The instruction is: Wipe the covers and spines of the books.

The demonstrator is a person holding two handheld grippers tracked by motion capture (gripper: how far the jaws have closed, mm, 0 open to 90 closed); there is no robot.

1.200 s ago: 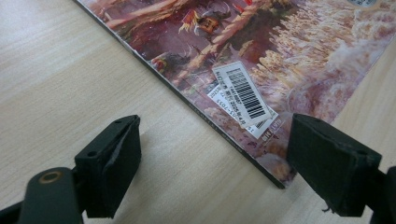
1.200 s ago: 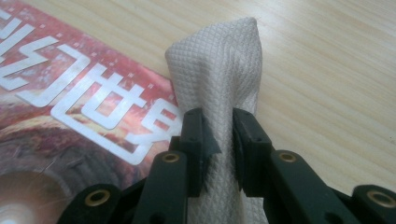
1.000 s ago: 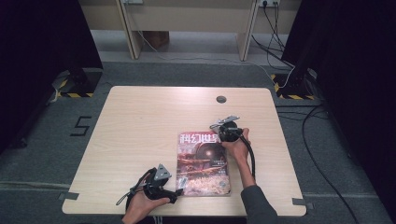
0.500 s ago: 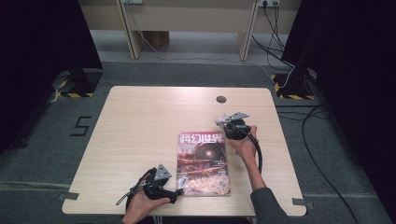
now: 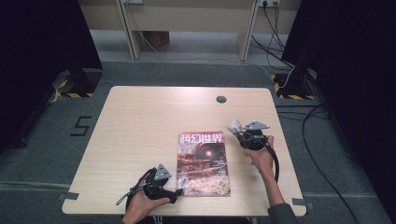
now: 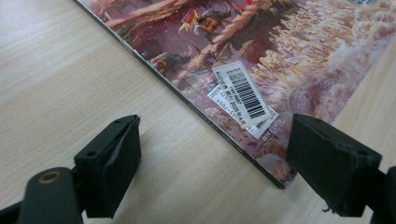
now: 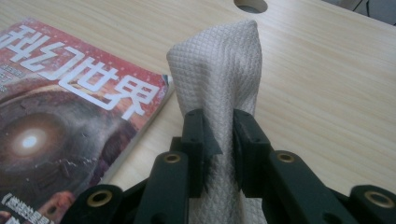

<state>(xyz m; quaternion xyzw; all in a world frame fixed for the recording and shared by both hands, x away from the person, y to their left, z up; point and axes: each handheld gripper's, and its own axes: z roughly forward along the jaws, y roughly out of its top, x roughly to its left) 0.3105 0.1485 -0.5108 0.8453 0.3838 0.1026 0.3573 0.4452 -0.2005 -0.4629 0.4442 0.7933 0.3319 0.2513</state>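
Meanwhile, right gripper (image 7: 218,140) level, clamped on white cloth (image 7: 219,74) beside magazine (image 7: 70,121).

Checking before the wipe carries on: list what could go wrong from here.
1. The right tool pinches only a narrow fold of the white cloth; dragged across a surface, the cloth could slip out.
2. The left tool stands open astride the magazine corner by the barcode sticker, not pressing it, so the magazine may slide if wiped.
3. The magazine lies near the table front edge and might be pushed off.
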